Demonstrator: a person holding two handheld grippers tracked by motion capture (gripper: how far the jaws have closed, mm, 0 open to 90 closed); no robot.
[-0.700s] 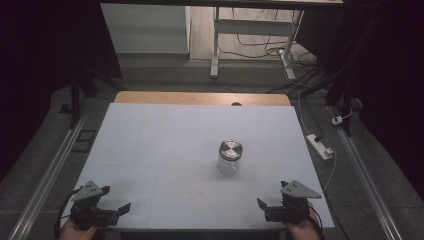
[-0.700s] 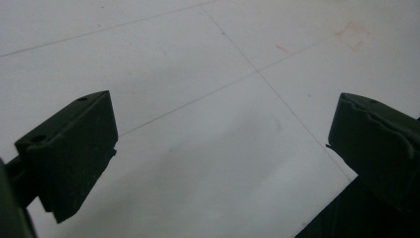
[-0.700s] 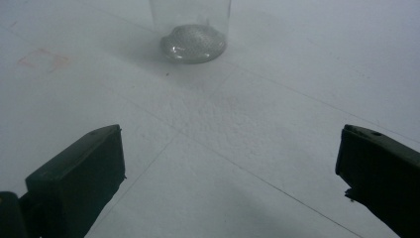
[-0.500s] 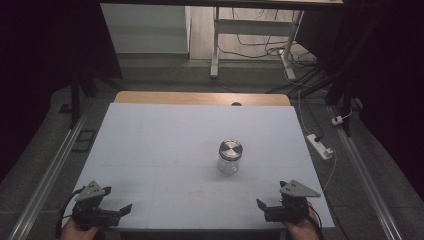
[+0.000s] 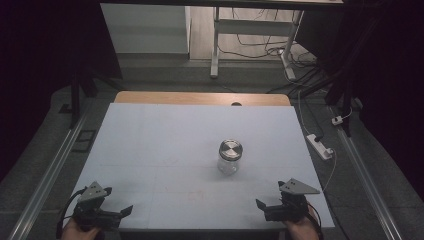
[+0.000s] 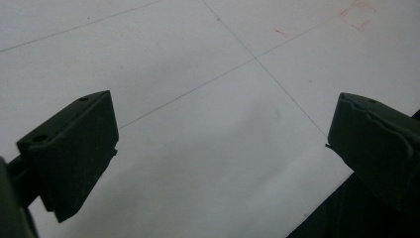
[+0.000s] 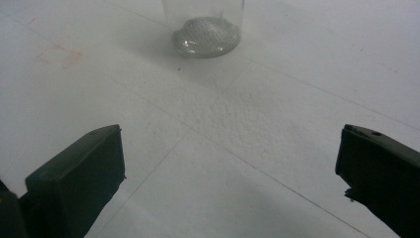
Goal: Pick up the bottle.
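Note:
A small clear glass jar (image 5: 229,159) with a silver metal lid stands upright on the white table (image 5: 165,145), a little right of the middle. In the right gripper view its base (image 7: 207,30) lies ahead, well beyond the jaws. My left gripper (image 5: 120,208) rests at the front left corner of the table, open, and its jaws stand wide apart over bare white surface (image 6: 223,144). At the front right corner my right gripper (image 5: 262,206) is also open and holds nothing (image 7: 233,163). A hand holds each gripper at the table's front edge.
Thin lines and a faint red mark (image 5: 196,195) cross the white sheet. A strip of wooden tabletop (image 5: 200,98) shows at the far end. A white power strip (image 5: 320,146) and cables lie on the floor to the right. A metal rail (image 5: 50,170) runs along the left.
Nothing much: both grippers stay at the front corners with only a slight drift of the left one, and the jar has not moved.

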